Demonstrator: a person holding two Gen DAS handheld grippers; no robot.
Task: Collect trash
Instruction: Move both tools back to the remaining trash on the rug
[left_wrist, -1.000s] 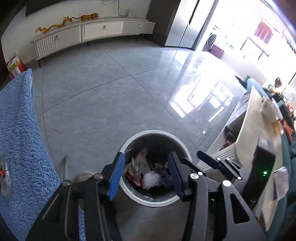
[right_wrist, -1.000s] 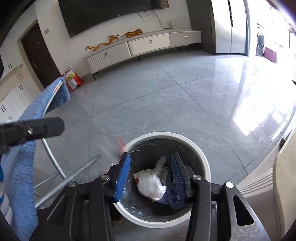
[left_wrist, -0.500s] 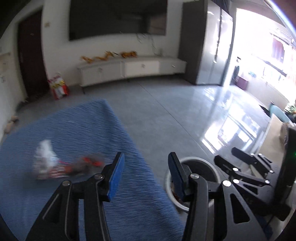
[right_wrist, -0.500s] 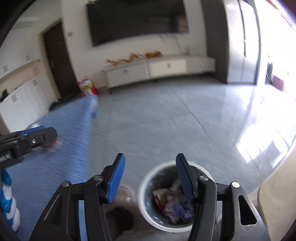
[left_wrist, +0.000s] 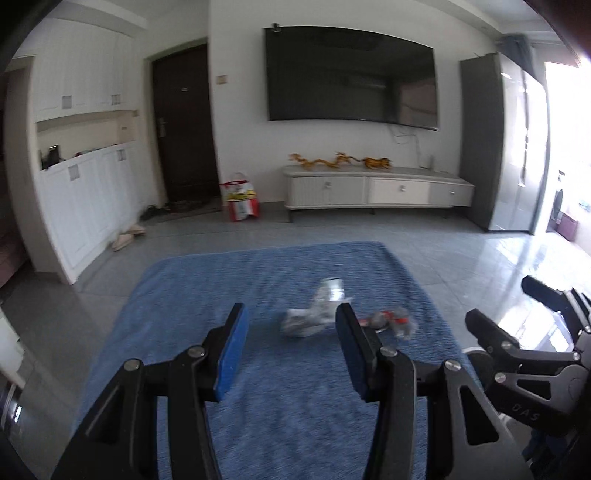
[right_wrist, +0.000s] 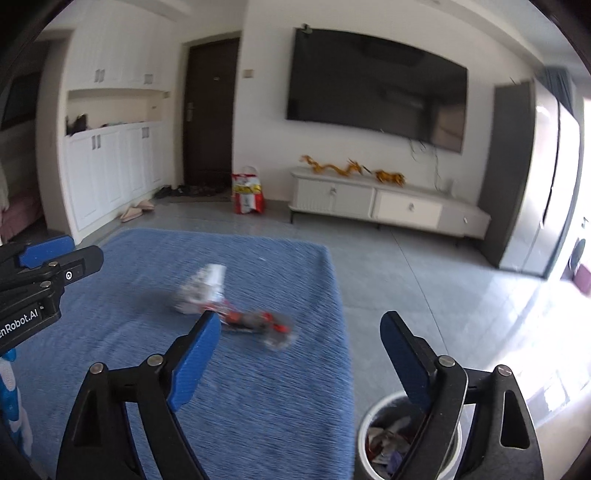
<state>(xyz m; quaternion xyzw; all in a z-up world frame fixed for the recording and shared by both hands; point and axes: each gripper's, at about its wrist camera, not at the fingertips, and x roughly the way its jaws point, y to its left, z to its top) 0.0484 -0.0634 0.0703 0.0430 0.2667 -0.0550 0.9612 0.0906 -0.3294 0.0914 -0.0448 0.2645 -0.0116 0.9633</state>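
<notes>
While both grippers hang wide apart and empty, trash waits on blue towelling.
Left gripper (left_wrist: 291, 349), right gripper (right_wrist: 299, 356); crumpled wrappers (right_wrist: 229, 299) lie mid-tabletop (right_wrist: 110, 314); waste bin (right_wrist: 391, 439) on grey tiles; "Robot.AI" legible.

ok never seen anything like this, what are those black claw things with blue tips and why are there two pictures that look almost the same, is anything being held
Those claws are two-finger grippers, one held in each of a person's hands; no robot arm is involved. Each carries a fisheye camera looking along its fingers, so you get one picture per hand.

The left gripper fills the bottom of the left wrist view, and the right gripper does the same in the right wrist view. Both are open and hold nothing.

Ahead lies a blue cloth with two blurred bits of trash on it: a whitish crumpled wrapper and a wrapper with red on it. Beside the cloth, low in the right wrist view, stands a white bin already holding rubbish.
</notes>
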